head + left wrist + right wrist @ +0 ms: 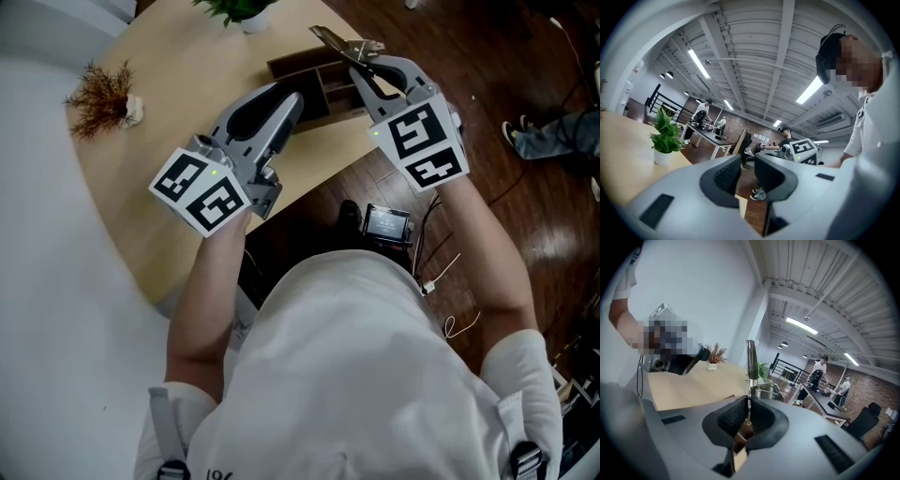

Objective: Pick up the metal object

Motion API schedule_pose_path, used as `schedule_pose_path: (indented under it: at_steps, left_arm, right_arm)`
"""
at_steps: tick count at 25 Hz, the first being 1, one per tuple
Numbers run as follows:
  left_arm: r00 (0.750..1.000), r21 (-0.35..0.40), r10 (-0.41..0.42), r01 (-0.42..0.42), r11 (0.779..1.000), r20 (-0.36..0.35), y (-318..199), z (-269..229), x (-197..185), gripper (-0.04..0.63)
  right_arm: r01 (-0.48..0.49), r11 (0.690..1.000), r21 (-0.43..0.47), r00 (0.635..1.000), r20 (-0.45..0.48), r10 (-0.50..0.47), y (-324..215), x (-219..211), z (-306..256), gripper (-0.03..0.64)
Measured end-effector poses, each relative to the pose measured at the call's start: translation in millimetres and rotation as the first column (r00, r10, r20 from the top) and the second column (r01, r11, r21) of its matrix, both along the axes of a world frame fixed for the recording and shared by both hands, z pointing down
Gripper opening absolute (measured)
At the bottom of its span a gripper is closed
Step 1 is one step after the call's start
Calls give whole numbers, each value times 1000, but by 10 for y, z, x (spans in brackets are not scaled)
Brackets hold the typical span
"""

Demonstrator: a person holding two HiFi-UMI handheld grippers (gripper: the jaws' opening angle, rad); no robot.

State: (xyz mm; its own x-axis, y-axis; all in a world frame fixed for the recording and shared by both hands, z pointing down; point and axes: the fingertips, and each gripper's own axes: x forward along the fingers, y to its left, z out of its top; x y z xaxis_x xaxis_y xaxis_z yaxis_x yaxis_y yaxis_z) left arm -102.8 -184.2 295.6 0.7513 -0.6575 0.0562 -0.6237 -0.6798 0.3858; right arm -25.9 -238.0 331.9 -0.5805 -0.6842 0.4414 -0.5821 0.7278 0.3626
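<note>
Gripping the metal object (751, 363) edge-on, the right claw (749, 414) has its two dark pads pressed together on the thing's lower end. The thin strip rises straight out of the claw toward the top of the right gripper view. In the head view the same piece pokes out past the claw tips at upper centre of the frame. There it is held in the air over a dark wooden organiser (323, 82) that sits at the edge of the tabletop (187, 56). It looks like a hinged clip or small tongs, though it shows too small to be sure. The left claw (748, 165) sits lower and further left in the head view, off to the side of the metal object and not touching it. Its jaws stand a narrow gap apart with nothing between them, and floor shows through. A small green potted plant (664, 140) stands on the tabletop at the left of the left gripper view. A dried brown sprig (105, 94) sits at the head view's upper left.
</note>
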Motion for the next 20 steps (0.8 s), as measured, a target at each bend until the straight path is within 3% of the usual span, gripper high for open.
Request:
schedule_pose_path:
  at_steps: [13, 20]
  left_arm:
    - [1000, 12, -3, 3, 1000, -31, 224, -237, -137, 71]
    - [1000, -1, 9, -9, 1000, 2, 408, -192, -160, 71]
  right_arm:
    - [-3, 999, 48, 999, 52, 0, 277, 46, -399, 3]
    - [-42, 998, 38, 995, 96, 38, 393, 174, -475, 4]
